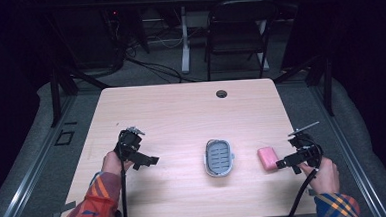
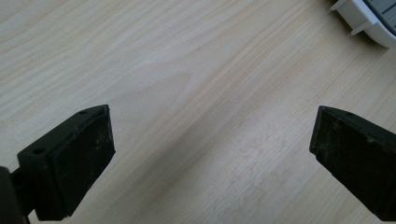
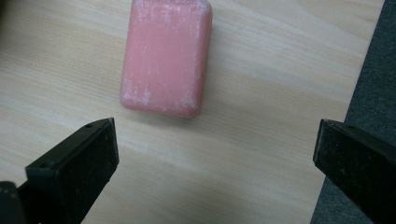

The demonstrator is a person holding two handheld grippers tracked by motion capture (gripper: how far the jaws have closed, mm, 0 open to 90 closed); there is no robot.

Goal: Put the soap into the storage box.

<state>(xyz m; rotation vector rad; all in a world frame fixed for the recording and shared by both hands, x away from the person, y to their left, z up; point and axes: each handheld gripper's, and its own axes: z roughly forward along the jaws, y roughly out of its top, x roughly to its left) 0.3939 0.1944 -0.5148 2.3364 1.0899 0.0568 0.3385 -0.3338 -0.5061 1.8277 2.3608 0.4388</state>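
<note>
A pink bar of soap (image 1: 267,158) lies flat on the wooden table (image 1: 181,114), right of a white soap dish (image 1: 218,157) with a grey ribbed insert. My right gripper (image 1: 287,164) hovers just right of the soap, jaws open. In the right gripper view the soap (image 3: 166,56) lies beyond and a little left of the gap between the open jaws (image 3: 215,158). My left gripper (image 1: 146,161) is at the table's left, open over bare wood. In the left gripper view its jaws (image 2: 210,154) stand wide apart, with a corner of the dish (image 2: 369,18) at top right.
A round cable hole (image 1: 222,93) sits near the table's far edge. Beyond the table stand a black chair (image 1: 237,31) and a white desk leg (image 1: 184,39) with cables on the floor. In the right gripper view, the table edge and grey floor (image 3: 373,70) lie close by.
</note>
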